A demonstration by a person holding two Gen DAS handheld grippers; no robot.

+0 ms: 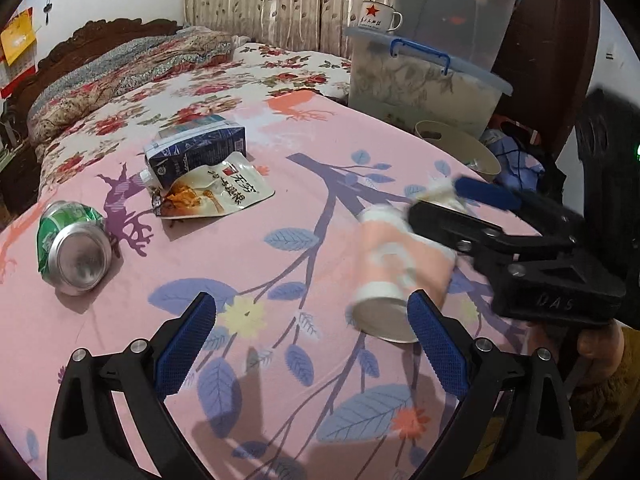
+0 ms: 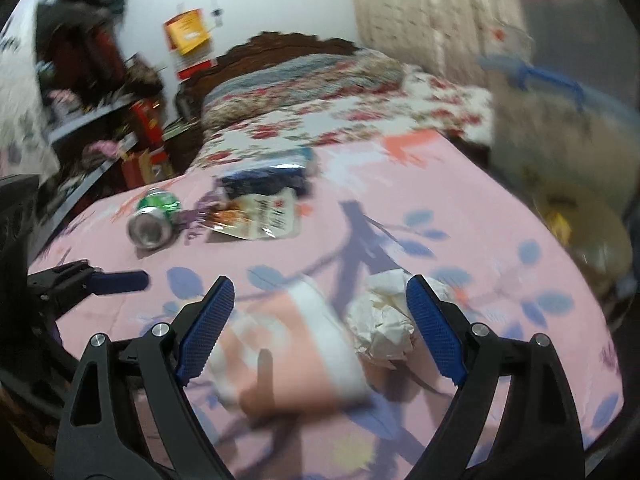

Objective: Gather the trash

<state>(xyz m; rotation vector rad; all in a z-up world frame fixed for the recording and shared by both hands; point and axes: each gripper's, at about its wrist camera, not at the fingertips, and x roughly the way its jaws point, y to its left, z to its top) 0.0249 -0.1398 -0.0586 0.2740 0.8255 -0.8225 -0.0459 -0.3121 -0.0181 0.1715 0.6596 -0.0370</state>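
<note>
On the pink bed sheet lie a crushed green can (image 1: 74, 246), a blue carton (image 1: 198, 148), a snack pouch (image 1: 214, 192), a pink paper cup (image 1: 396, 272) on its side and a crumpled white paper (image 2: 384, 320). My left gripper (image 1: 312, 340) is open and empty, low over the sheet, with the cup just by its right finger. My right gripper (image 2: 320, 324) is open above the cup (image 2: 288, 344) and the crumpled paper, which lie between its fingers. The right gripper also shows in the left wrist view (image 1: 452, 204), over the cup's far end. The can (image 2: 154, 222) and pouch (image 2: 260, 216) lie farther off.
A beige bin (image 1: 460, 146) stands off the bed's right edge, next to stacked clear storage boxes (image 1: 420, 80) with an enamel mug (image 1: 378, 16) on top. Folded quilts (image 1: 120, 64) lie at the headboard. Cluttered shelves (image 2: 100, 120) stand left of the bed.
</note>
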